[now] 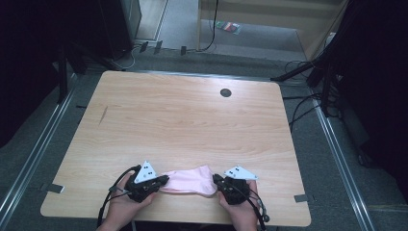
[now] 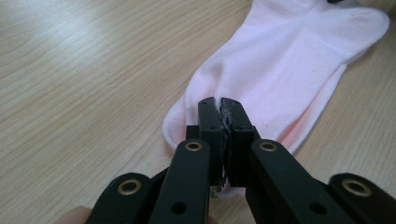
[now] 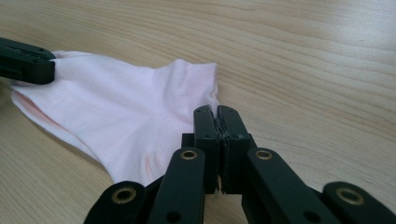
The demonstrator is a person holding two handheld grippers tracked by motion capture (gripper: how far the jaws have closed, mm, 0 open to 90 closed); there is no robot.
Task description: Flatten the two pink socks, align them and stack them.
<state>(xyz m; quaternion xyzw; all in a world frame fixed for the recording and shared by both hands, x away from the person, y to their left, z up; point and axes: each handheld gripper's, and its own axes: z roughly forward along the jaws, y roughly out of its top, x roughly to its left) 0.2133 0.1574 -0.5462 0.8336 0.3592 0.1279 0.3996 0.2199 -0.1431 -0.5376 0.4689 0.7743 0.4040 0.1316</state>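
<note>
Sock (image 1: 188, 182) soft pink knit, flat | left gripper (image 1: 162, 181) clamps toe | right gripper (image 1: 216, 180) clamps cuff | table (image 1: 183, 120) woodgrain

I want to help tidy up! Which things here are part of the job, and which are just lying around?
Part of the job:
- pink sock, pinched at each end
- left gripper, fingers shut on the sock
- right gripper, also shut on it

Just lying around:
- small colourful packet on the floor beyond the table
- cables on the floor
</note>
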